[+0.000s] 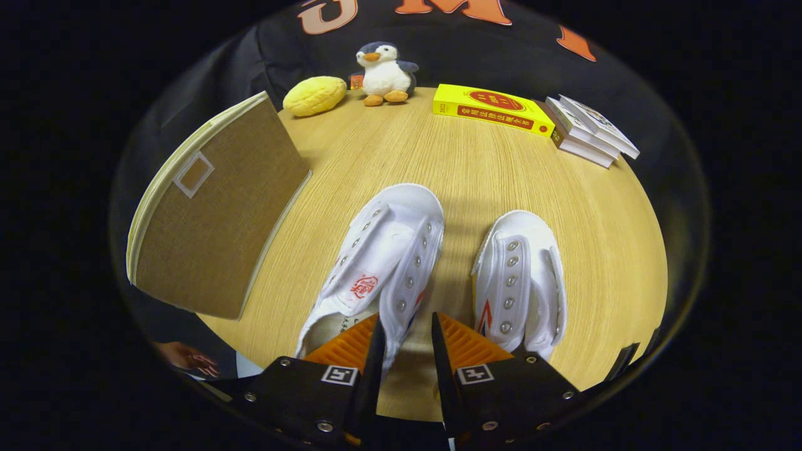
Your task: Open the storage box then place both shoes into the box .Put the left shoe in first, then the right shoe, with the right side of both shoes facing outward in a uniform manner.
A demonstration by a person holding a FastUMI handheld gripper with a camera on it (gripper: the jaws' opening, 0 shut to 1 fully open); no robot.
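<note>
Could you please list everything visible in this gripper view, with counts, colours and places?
Lidded brown fabric storage box: one, brown with pale trim, left of the shoes.
White canvas shoes: two, just ahead of the tongs, left shoe, right shoe.
Yellow bun-shaped plush: one, far table edge.
Penguin plush toy: one, grey-white, beside the bun.
Yellow book: one, far right.
White books: small stack, beside the yellow book.
Light wooden table: one.
Person's hand: one, below the box.
Tongs: one pair, open, the left shoe's side wall between the fingers.

Plush penguin (384, 72), yellow bun-shaped toy (314, 96), yellow book (492, 109), stacked books (590, 130) — all on wooden table (388, 150)
</note>
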